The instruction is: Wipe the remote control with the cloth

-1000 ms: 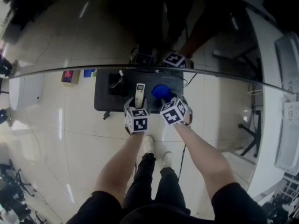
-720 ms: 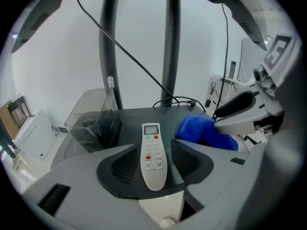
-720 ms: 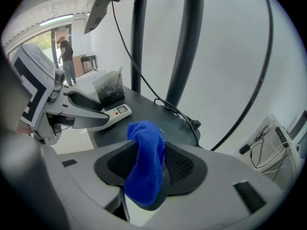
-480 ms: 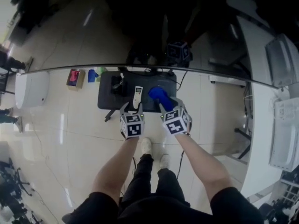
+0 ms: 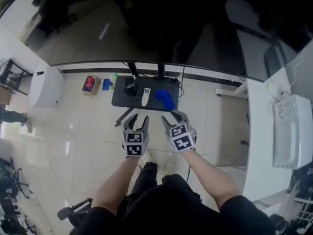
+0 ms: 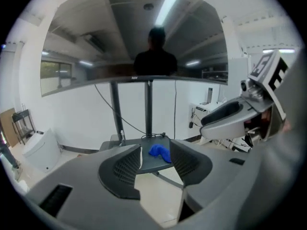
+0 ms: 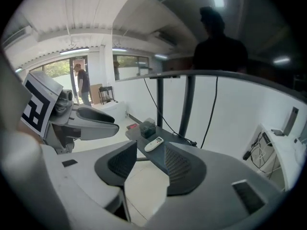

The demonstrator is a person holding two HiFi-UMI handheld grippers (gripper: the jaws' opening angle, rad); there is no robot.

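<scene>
Head view has your left gripper (image 5: pixel 137 123) and right gripper (image 5: pixel 174 119) both empty with jaws apart, held high above the small dark table (image 5: pixel 122 101). The left jaws have just been narrowing slightly and the right widening, with nothing between either. The remote control (image 5: pixel 145 97) lies mid-table, with the blue cloth (image 5: pixel 165 99) just beside it. Bring the right down on the cloth, gather a full bunch, and steady the remote with the left before you wipe.
</scene>
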